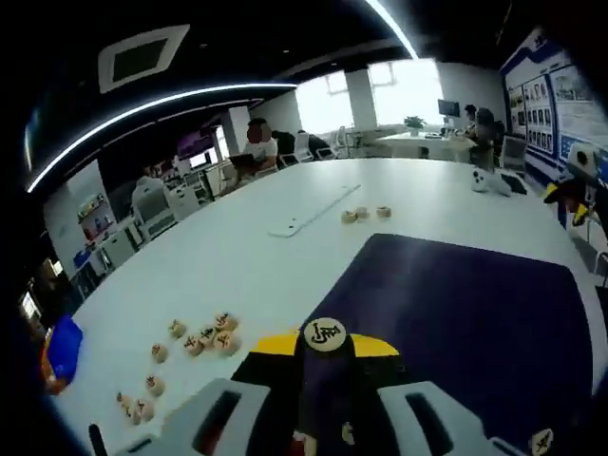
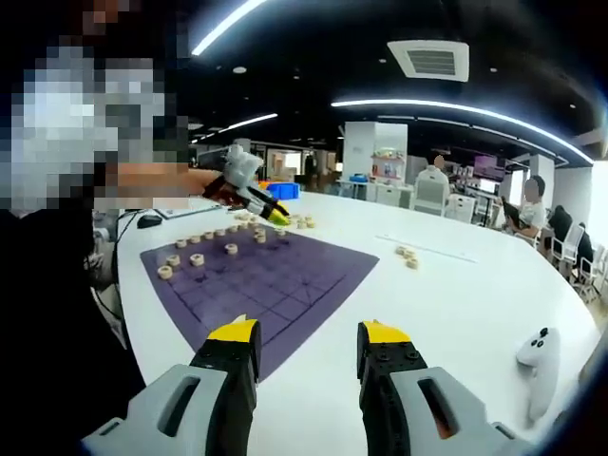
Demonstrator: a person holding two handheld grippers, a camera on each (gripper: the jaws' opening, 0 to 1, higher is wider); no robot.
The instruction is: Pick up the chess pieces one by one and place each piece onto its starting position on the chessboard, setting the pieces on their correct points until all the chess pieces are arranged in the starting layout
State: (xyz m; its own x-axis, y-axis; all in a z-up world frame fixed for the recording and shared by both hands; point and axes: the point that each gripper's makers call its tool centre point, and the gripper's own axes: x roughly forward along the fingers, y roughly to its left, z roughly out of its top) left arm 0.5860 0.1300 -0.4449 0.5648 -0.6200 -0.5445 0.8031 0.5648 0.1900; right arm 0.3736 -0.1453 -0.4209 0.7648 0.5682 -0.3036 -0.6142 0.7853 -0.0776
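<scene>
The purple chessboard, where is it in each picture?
Left gripper view: the purple chessboard fills the lower right, beyond the left claw.
Right gripper view: it lies left of centre, on the white table.
Shared landmark: three loose pieces beside the long white strip.

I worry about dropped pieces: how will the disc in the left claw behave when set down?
The disc looks flat and round, so laid on its face it should sit still; dropped on edge it could roll. It looks stiff, probably wood, and small, so likely light. The left claw pinches only its rim, so it might slip or twist above the purple board.
</scene>
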